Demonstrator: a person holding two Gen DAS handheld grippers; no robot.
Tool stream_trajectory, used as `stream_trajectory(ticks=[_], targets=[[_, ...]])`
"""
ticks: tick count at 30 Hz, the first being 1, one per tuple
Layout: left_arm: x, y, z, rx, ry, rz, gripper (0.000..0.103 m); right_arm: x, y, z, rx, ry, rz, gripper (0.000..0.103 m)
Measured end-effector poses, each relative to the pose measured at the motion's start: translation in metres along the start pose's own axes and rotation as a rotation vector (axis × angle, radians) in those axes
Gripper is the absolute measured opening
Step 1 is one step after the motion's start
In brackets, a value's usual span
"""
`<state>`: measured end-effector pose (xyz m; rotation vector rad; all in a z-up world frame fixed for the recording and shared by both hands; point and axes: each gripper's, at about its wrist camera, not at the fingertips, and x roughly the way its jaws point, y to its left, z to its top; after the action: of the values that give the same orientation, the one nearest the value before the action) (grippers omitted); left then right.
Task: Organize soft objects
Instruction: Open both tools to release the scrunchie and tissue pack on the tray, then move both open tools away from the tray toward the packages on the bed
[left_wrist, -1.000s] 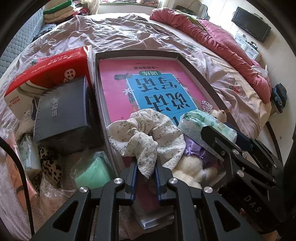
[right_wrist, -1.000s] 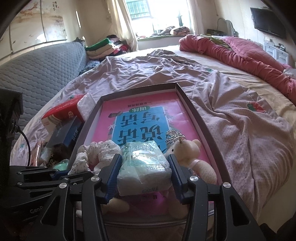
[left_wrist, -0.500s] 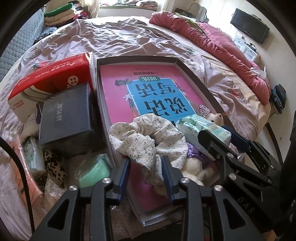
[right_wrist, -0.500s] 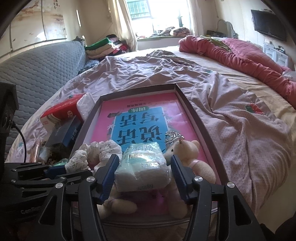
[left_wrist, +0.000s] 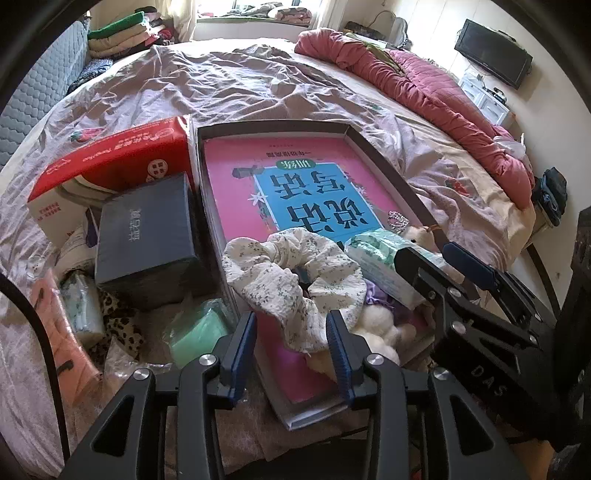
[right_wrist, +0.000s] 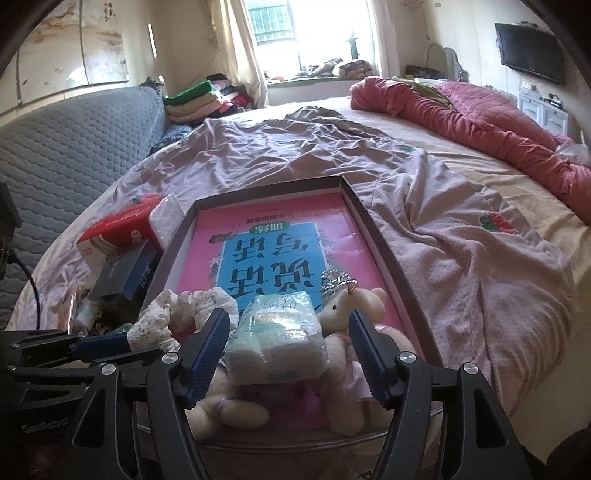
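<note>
A floral white scrunchie (left_wrist: 295, 273) lies at the near end of the shallow brown tray (left_wrist: 384, 158), on a pink and blue book (left_wrist: 295, 184). My left gripper (left_wrist: 291, 332) is open, its jaws on either side of the scrunchie's near edge. A wrapped tissue pack (right_wrist: 277, 332) rests on a cream teddy bear (right_wrist: 351, 306) with a silver tiara. My right gripper (right_wrist: 288, 343) is open around the pack. The scrunchie also shows in the right wrist view (right_wrist: 184, 310).
Left of the tray lie a red tissue box (left_wrist: 110, 162), a dark blue box (left_wrist: 147, 236), a green bag (left_wrist: 195, 332), leopard cloth (left_wrist: 118, 325) and a pink packet (left_wrist: 62, 332). A rolled red quilt (left_wrist: 424, 88) lies across the bed at the right.
Both grippers have opened. The left let go of the scrunchie and the right let go of the tissue pack; both things now rest in the tray. Both grippers drew back slightly.
</note>
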<state>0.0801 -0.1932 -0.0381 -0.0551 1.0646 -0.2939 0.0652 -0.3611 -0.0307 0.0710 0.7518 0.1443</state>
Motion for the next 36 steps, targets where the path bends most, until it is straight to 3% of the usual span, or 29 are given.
stream_trajectory(ticks=[1, 3, 14, 22, 36], targets=[[-0.002, 0.0, 0.0, 0.003, -0.003, 0.011, 0.049, -0.001, 0.0, 0.0, 0.002, -0.002, -0.003, 0.071], [-0.005, 0.0, -0.002, 0.011, -0.014, 0.04, 0.054, -0.002, -0.001, 0.001, 0.005, -0.005, -0.004, 0.072], [-0.019, 0.005, -0.003, 0.019, -0.04, 0.064, 0.056, -0.009, 0.0, 0.004, 0.005, -0.024, -0.018, 0.073], [-0.035, 0.008, -0.006, 0.027, -0.079, 0.086, 0.067, -0.016, 0.007, 0.008, -0.014, -0.037, -0.024, 0.074], [-0.058, 0.021, -0.009, 0.011, -0.111, 0.084, 0.068, -0.036, 0.023, 0.018, -0.064, -0.073, -0.043, 0.075]])
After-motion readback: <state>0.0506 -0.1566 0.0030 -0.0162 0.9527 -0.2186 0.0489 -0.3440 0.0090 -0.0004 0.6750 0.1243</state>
